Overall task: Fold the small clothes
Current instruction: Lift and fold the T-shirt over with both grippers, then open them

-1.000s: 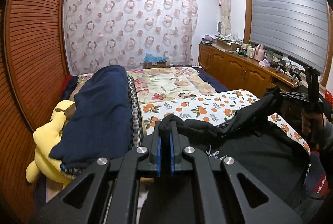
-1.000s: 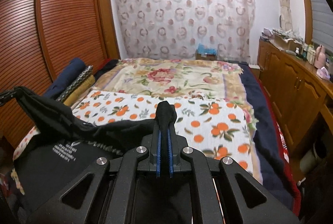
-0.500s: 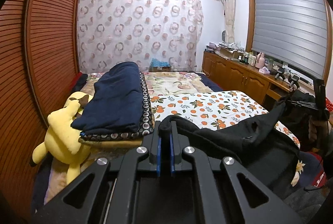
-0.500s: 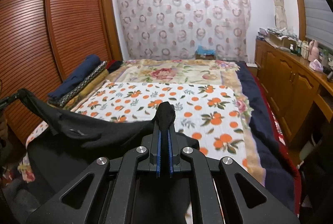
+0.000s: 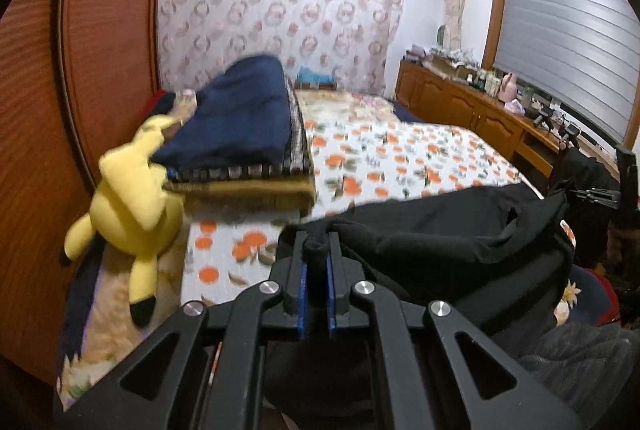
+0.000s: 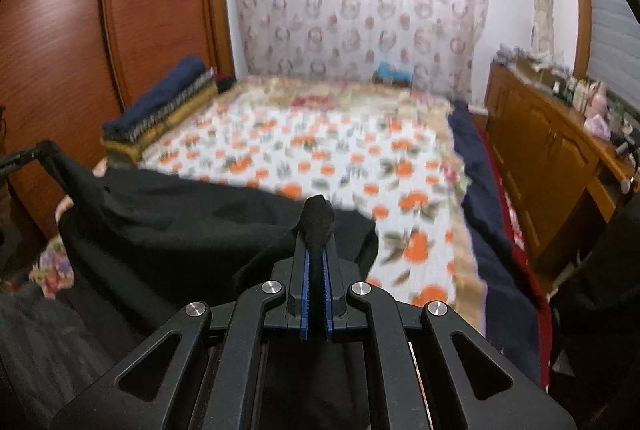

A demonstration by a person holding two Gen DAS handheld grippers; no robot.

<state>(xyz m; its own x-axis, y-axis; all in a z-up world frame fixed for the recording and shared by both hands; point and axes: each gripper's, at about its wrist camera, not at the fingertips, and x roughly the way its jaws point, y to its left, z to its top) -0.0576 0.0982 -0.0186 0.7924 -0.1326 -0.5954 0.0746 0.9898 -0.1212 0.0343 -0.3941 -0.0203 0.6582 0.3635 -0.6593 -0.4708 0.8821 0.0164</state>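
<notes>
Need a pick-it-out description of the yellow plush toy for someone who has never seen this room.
Find the wooden wardrobe along the bed's left side. A stack of folded blankets lies against it, navy on top. The plush toy lies at the stack's near end: bright yellow, black-tipped, the only toy there.

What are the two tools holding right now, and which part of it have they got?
Both hold one black garment. The left tool pinches a bunched bit of its edge; the right tool pinches another bit along that edge, with the cloth stretched between them.
</notes>
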